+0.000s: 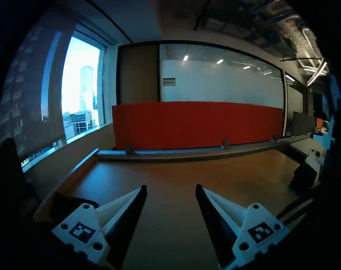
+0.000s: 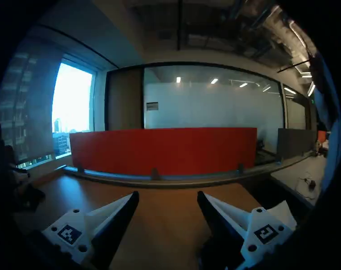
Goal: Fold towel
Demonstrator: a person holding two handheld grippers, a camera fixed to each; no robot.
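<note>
My left gripper (image 1: 171,191) hovers over a brown wooden desk (image 1: 179,175) in the left gripper view, its two white fingers spread apart with nothing between them. In the right gripper view my right gripper (image 2: 167,197) stands open the same way above the desk (image 2: 165,211), nothing held. I see no towel on the bare desk ahead of either gripper.
A red partition (image 1: 197,123) runs along the desk's far edge, with a glass wall behind it. A bright window (image 1: 80,94) is at the left. A dark object (image 1: 304,175) sits at the desk's right edge, and another dark shape (image 2: 30,195) at the left.
</note>
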